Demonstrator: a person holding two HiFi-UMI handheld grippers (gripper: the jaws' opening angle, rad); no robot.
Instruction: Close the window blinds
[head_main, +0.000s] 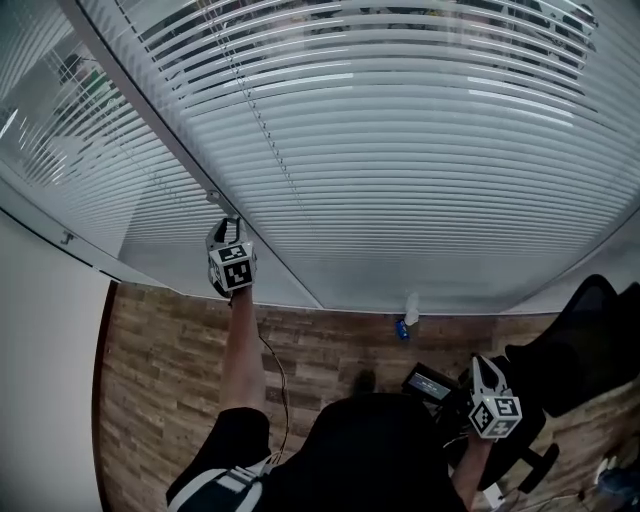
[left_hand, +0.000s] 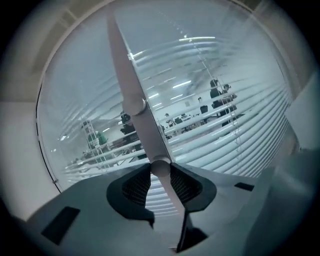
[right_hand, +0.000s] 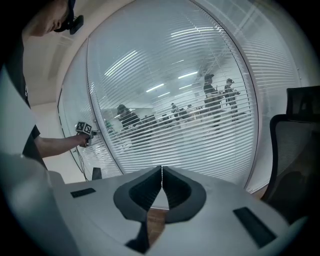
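Note:
White slatted blinds (head_main: 420, 150) cover the window, with slats partly tilted, so an office shows through them (left_hand: 210, 115). The blinds' thin white tilt wand (left_hand: 132, 95) runs down along the window post. My left gripper (left_hand: 160, 170) is raised at that post (head_main: 226, 228), its pads closed on the wand's thick lower end. The right gripper (head_main: 482, 366) hangs low at my right side, away from the blinds, its jaws shut with nothing between them (right_hand: 161, 172). The right gripper view also catches the left gripper (right_hand: 84, 129) at the post.
A beaded cord (head_main: 262, 118) hangs in front of the slats. A black office chair (head_main: 585, 335) stands at the right. A small white and blue bottle (head_main: 408, 318) sits at the window's foot, a black device (head_main: 430, 382) on the wooden floor. A white wall (head_main: 45, 380) is at the left.

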